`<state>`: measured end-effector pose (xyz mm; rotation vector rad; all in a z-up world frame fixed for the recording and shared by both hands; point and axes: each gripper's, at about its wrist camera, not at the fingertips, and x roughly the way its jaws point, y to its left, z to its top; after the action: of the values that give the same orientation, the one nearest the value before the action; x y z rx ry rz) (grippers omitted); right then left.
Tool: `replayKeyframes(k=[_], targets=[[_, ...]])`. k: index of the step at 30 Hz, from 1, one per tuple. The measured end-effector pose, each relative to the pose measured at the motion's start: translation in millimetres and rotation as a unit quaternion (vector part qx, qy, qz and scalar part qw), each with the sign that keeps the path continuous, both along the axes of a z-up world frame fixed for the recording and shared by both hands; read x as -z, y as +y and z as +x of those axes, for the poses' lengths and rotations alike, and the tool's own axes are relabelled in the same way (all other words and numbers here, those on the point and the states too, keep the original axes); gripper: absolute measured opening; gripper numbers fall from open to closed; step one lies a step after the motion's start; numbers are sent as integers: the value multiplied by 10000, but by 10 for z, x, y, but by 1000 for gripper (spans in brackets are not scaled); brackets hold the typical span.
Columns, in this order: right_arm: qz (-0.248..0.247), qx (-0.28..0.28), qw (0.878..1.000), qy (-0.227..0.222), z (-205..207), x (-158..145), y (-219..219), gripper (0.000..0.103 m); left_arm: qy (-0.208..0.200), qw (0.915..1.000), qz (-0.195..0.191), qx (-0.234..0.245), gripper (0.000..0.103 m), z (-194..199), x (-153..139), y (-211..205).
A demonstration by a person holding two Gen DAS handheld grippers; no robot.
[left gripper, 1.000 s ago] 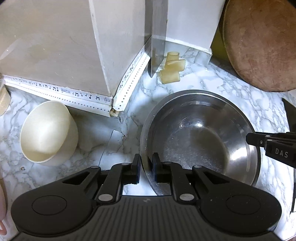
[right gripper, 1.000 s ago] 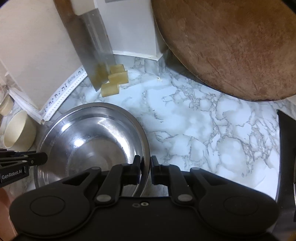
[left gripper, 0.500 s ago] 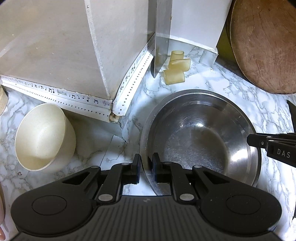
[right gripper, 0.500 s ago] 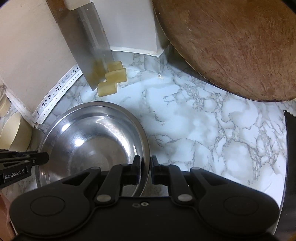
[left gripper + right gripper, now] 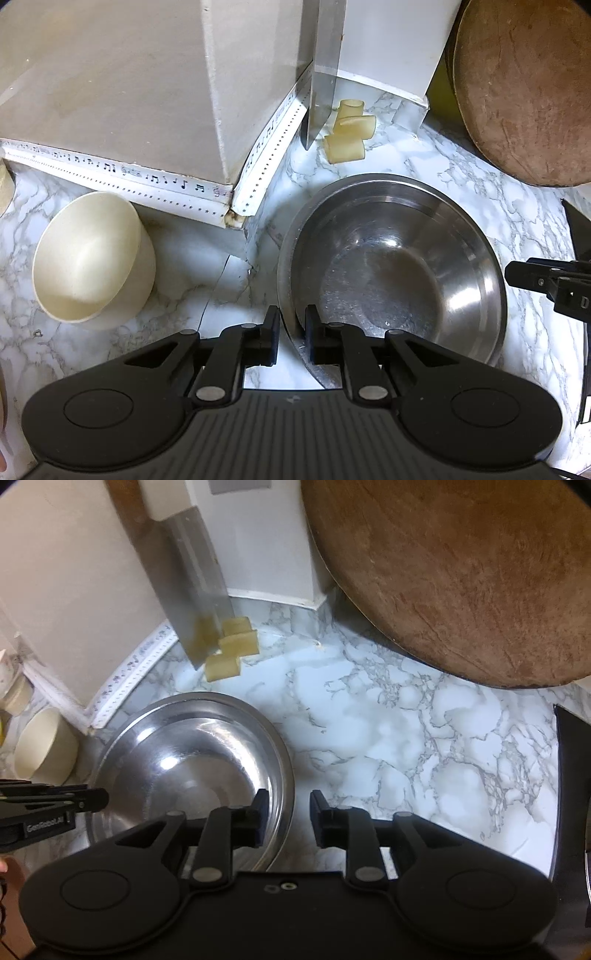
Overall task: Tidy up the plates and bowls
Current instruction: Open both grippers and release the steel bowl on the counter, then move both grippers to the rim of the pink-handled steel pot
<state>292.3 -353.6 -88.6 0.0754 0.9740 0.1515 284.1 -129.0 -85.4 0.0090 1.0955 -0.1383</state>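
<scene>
cream bowl (image 5: 88, 258) sits left of frame on marble counter (image 5: 535, 221) | left gripper (image 5: 291, 332) bottom centre, clamped on steel bowl (image 5: 391, 273) near rim | right gripper (image 5: 286, 818) released, fingers straddling the right rim, gaps showing

Left gripper (image 5: 291, 334) clamped on steel bowl (image 5: 391, 273) near rim. Right gripper (image 5: 286, 818) jaws parted, straddling opposite rim, not pinching.

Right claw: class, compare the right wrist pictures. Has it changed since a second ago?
Yes. The right claw has opened: its fingers, earlier pinched on the round stainless steel bowl's rim, now stand apart, straddling that rim.
</scene>
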Motion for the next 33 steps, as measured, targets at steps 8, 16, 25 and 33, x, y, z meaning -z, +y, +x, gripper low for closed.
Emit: replayKeyframes(k=[8,16,25,33], targets=[[85,-251,9992,-288,-266,-222,126,47,-95,9999,-41,38,31,-177,-85,100],[320,-733,9947,-652,-627,-547,408,64,-488,9985,-253,75,34,-587,-397,450],[473,-1325,9848,-1015,-935,-835,892,78,-1486,9882,-267,-277,65,-1163,-924,1014],[612,-1775,9742,-1252,-1114,-954,1386,98,-1899,9797,-182,-616,77,-1538,-1121,1430]])
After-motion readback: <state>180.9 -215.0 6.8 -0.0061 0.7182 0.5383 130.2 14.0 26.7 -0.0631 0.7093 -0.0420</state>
